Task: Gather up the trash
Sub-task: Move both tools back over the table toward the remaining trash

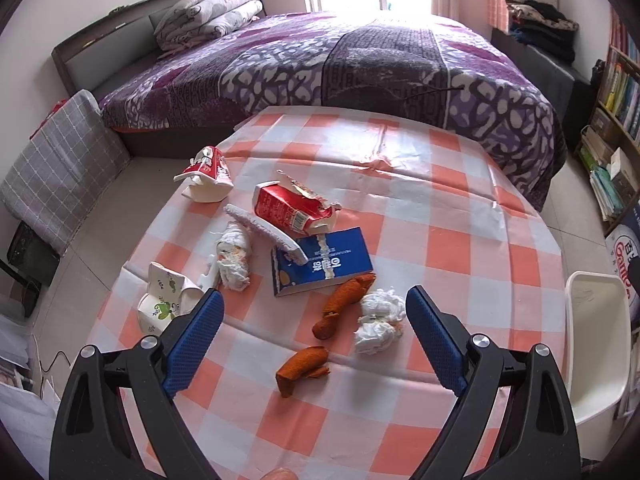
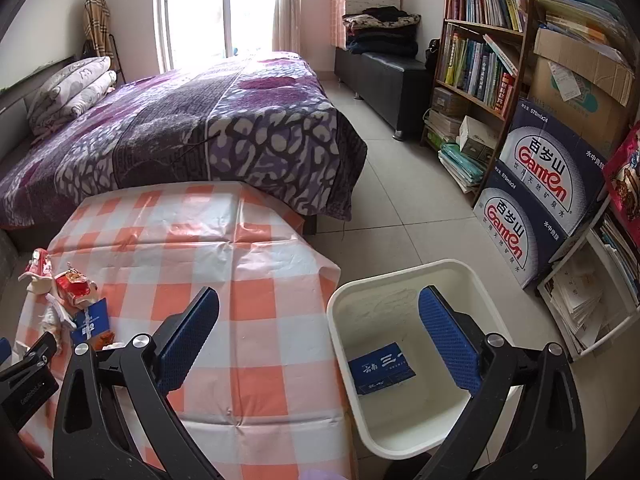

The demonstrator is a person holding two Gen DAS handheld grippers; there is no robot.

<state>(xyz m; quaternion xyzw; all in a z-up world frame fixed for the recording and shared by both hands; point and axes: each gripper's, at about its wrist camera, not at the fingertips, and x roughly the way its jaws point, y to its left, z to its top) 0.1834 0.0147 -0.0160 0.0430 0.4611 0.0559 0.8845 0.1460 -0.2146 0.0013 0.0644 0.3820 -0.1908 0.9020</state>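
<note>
Hovering wide open and empty, the left gripper (image 1: 312, 304) and right gripper (image 2: 320, 308) hung above the table (image 1: 460, 240) and bin (image 2: 400, 276).

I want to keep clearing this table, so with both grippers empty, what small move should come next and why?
Probably lower the left gripper onto the orange scrap between its open fingers and close. Trash is left on the table, and that scrap lies nearest the fingertips. The right gripper is open over the bin, which holds one blue carton, so it has nothing to drop.
</note>
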